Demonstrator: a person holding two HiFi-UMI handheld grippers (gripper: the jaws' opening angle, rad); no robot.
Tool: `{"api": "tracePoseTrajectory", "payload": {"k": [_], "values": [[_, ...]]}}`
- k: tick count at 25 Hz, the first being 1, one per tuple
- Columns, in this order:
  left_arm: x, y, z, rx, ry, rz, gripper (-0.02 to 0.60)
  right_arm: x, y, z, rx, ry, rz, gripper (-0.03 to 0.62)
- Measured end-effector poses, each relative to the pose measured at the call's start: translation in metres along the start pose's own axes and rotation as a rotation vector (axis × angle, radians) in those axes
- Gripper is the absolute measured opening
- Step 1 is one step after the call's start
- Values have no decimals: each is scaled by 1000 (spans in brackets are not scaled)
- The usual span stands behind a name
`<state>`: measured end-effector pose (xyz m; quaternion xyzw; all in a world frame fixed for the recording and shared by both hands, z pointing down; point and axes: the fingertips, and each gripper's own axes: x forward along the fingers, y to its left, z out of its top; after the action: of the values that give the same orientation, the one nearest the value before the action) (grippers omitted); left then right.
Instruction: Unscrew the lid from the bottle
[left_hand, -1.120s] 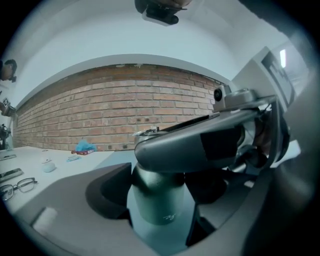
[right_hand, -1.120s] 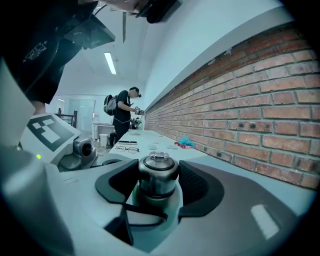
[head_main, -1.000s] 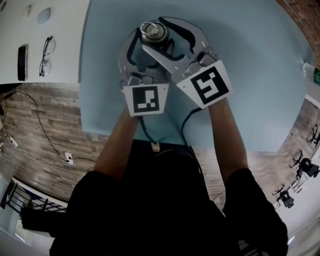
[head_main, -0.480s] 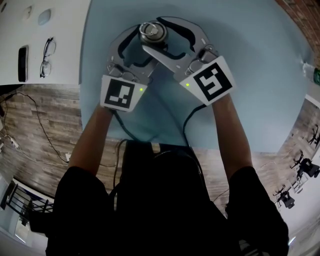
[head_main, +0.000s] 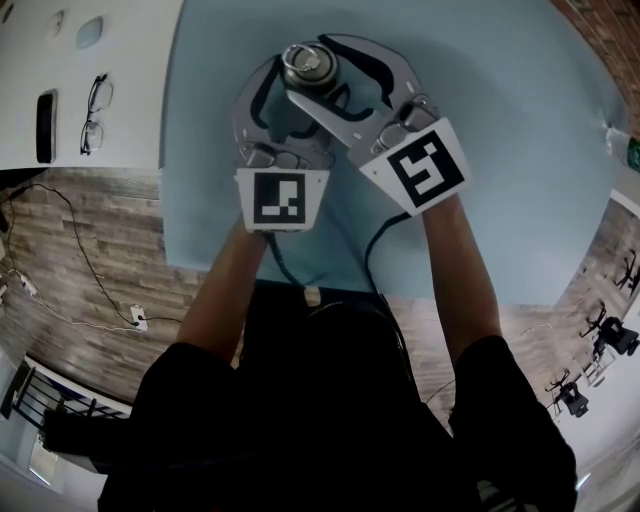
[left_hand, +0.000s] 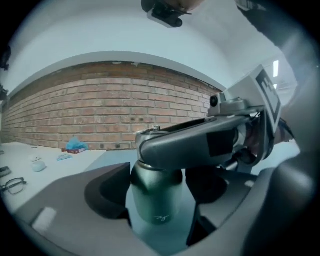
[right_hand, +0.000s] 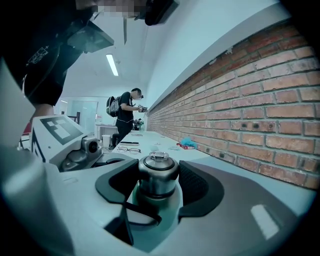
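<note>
A dark green bottle (left_hand: 156, 192) with a steel lid (head_main: 308, 62) stands on the pale blue table (head_main: 500, 150). My left gripper (left_hand: 157, 192) reaches around the bottle's body. Its jaws have just been opening, and a thin gap shows at its right pad (left_hand: 210, 182), so it stands open with the bottle between its jaws. My right gripper (right_hand: 158, 182) comes in higher and is shut on the lid (right_hand: 158, 175), a pad against each side. One of its grey fingers (left_hand: 200, 142) crosses over the bottle's top in the left gripper view.
Glasses (head_main: 90, 110) and a dark phone (head_main: 44, 124) lie on a white table at the left. A brick wall (left_hand: 100, 105) runs behind the blue table, with a small blue item (left_hand: 75, 145) at its foot. A person (right_hand: 127, 117) stands far off.
Half a second ago the left gripper's marker cube had swung out to the left; now it is back near where it was a second ago. The right gripper and bottle have stayed put.
</note>
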<state>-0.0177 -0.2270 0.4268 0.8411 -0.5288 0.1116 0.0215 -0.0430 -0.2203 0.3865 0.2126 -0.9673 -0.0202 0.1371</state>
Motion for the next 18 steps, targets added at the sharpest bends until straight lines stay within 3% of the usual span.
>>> {"api": "tracePoseTrajectory", "payload": {"k": [5,14,18], "values": [[2,2,2,-26,-8,111,344,1,0,1,2,-8,-7,258],[5,3,2,31,19,162,344,0,0,0,9,-8,-13,258],[5,4,2,16,16,194,344,0,0,0,12,-11,-14,258]]}}
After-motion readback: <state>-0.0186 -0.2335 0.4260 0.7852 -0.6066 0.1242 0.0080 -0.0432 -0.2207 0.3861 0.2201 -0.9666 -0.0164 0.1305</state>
